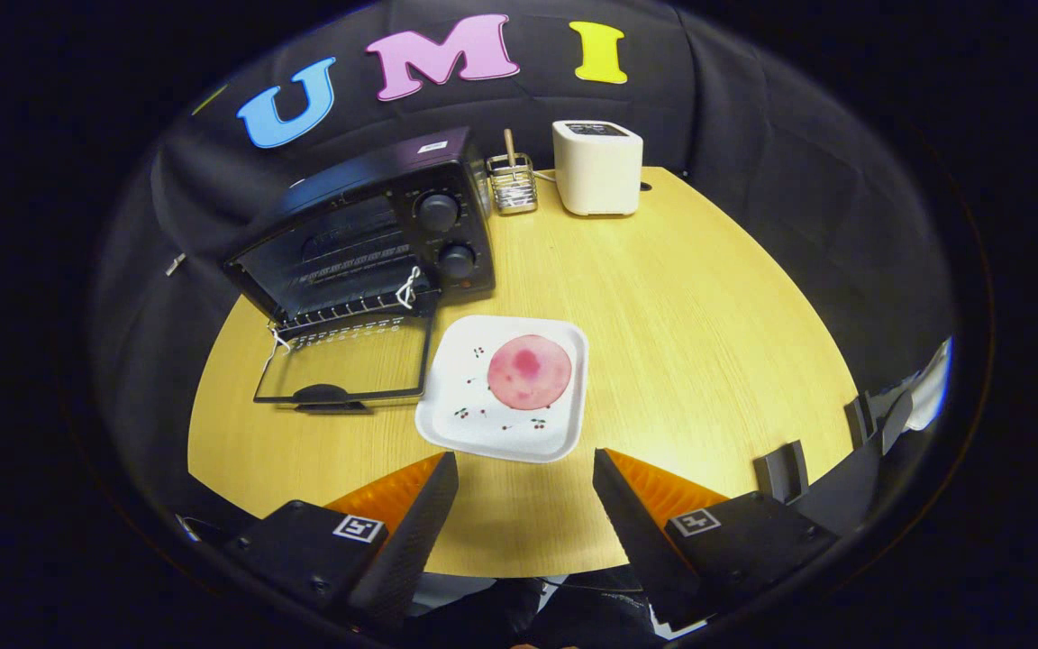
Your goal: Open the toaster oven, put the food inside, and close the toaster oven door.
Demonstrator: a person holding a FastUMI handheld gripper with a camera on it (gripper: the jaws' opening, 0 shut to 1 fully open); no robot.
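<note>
Tongs hung spread wide, gripping nothing, just short of a square white cherry-printed plate bearing a round pink slice; left, a black toaster oven, its glass door flat on the yellow wooden bench.

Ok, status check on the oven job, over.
Tongs open, holding nothing, short of the plate. Toaster oven door down; pink food on plate beside it. Path unobstructed.
</note>
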